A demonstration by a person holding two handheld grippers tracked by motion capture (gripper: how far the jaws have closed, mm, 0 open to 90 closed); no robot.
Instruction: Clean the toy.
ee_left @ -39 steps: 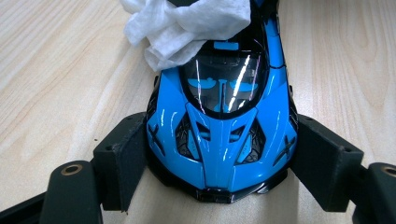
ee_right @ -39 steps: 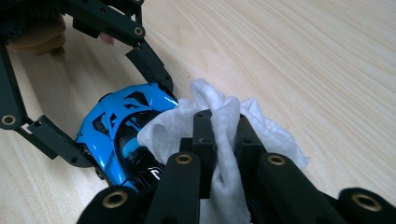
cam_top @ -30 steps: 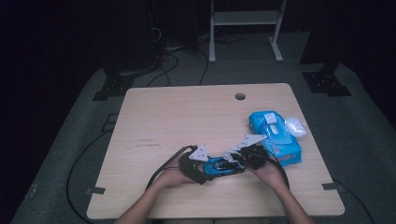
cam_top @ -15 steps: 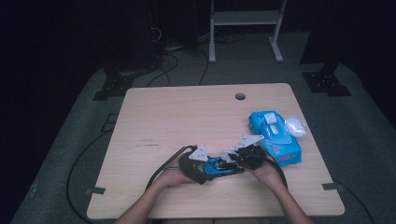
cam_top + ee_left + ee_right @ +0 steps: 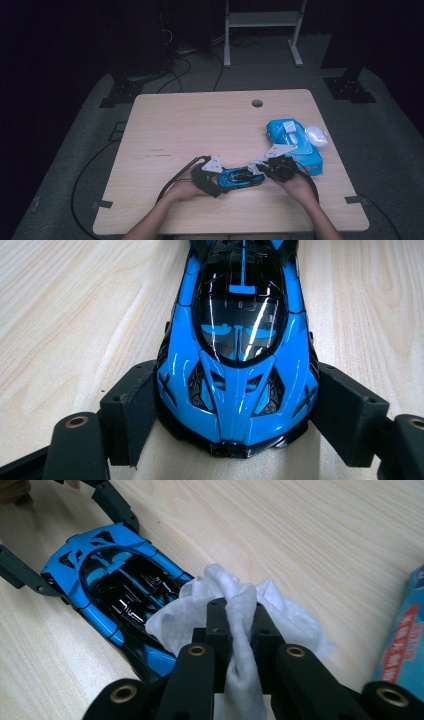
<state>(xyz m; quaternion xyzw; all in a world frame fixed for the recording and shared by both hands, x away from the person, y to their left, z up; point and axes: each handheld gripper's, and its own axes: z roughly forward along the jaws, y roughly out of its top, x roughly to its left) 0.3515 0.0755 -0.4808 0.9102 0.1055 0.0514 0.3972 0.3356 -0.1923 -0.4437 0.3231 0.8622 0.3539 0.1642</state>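
wooden tabletop (image 5: 200,125): toy car (image 5: 241,177) lengthwise between grippers; left gripper (image 5: 235,425) clamps its nose, right gripper (image 5: 239,625) pinches wipe (image 5: 235,605) at its far end.

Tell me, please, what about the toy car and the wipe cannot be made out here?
- Toy car: its far end is cut off by the top edge in the left gripper view.
- Wipe: the right hand-held gripper hides its pinched middle.
- Wipes pack print: too small in the high view.

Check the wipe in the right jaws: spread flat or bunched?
Bunched. The white wipe is crumpled, pinched between the right gripper jaws, against the blue toy car.
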